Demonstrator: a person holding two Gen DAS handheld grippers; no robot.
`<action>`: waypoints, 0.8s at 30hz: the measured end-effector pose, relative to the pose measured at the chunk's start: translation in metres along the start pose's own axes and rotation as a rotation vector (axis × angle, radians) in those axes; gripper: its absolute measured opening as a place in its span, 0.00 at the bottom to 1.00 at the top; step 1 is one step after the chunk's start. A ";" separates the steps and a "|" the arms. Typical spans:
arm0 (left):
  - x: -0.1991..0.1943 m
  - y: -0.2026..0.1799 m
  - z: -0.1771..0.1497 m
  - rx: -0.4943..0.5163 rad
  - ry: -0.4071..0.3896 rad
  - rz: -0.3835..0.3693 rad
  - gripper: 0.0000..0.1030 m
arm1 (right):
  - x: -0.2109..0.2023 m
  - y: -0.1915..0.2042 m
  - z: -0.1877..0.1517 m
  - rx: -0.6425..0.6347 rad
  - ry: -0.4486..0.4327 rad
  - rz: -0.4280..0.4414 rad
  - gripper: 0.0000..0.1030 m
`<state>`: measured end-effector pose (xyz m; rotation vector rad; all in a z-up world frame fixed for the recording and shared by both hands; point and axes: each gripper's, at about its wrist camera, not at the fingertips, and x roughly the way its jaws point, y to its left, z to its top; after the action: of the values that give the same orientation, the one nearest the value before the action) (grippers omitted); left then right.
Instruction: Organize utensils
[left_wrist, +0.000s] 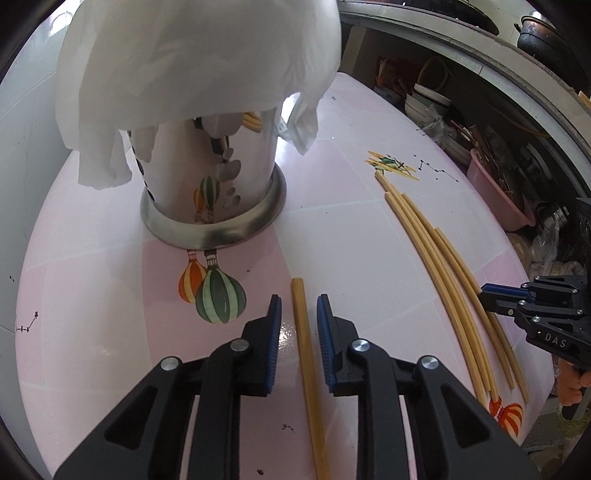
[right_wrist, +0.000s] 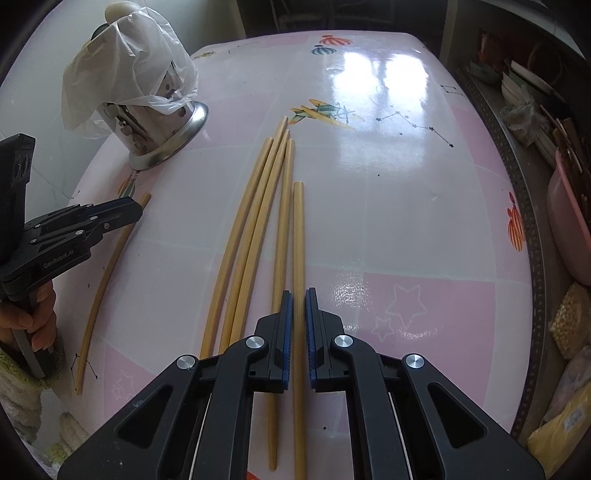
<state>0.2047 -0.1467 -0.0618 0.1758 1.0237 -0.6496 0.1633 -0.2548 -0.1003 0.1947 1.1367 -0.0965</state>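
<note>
Your left tool (left_wrist: 298, 325) sits with its blue pads parted around a single chopstick (left_wrist: 306, 354), a visible gap on both sides, so nothing is gripped yet. That stick lies flat on the worktop (left_wrist: 369, 240), apart from the others. If you close while tilted this steeply, I'd bet one pad touches first and rolls the round stick sideways, or you pinch it so far from the middle that it droops and swings when lifted.

Your right tool (right_wrist: 299, 325) looks clamped on one chopstick (right_wrist: 298, 258) from the loose bunch (right_wrist: 255, 229), pads tight on both sides. Its neighbour lies just beside the left pad, so lifting could drag that one along or scatter the bunch.

Further out, the steel utensil holder (left_wrist: 214, 184) stands upright with a white plastic bag (left_wrist: 199, 59) draped over its mouth. That's your real trouble, I think: the bag covers most of the opening, so a stick could catch on it, or nudge the holder over.
</note>
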 end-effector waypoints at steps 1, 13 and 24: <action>0.000 0.000 -0.001 0.002 -0.006 0.008 0.11 | 0.000 0.000 0.000 -0.003 0.002 0.001 0.06; -0.007 0.016 -0.004 -0.084 -0.021 -0.001 0.06 | -0.005 0.000 0.025 -0.057 -0.037 -0.026 0.16; -0.024 0.025 -0.003 -0.128 -0.061 -0.008 0.05 | 0.006 0.008 0.044 -0.130 -0.031 -0.052 0.16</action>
<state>0.2084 -0.1150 -0.0469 0.0398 1.0047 -0.5915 0.2067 -0.2557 -0.0870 0.0480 1.1133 -0.0710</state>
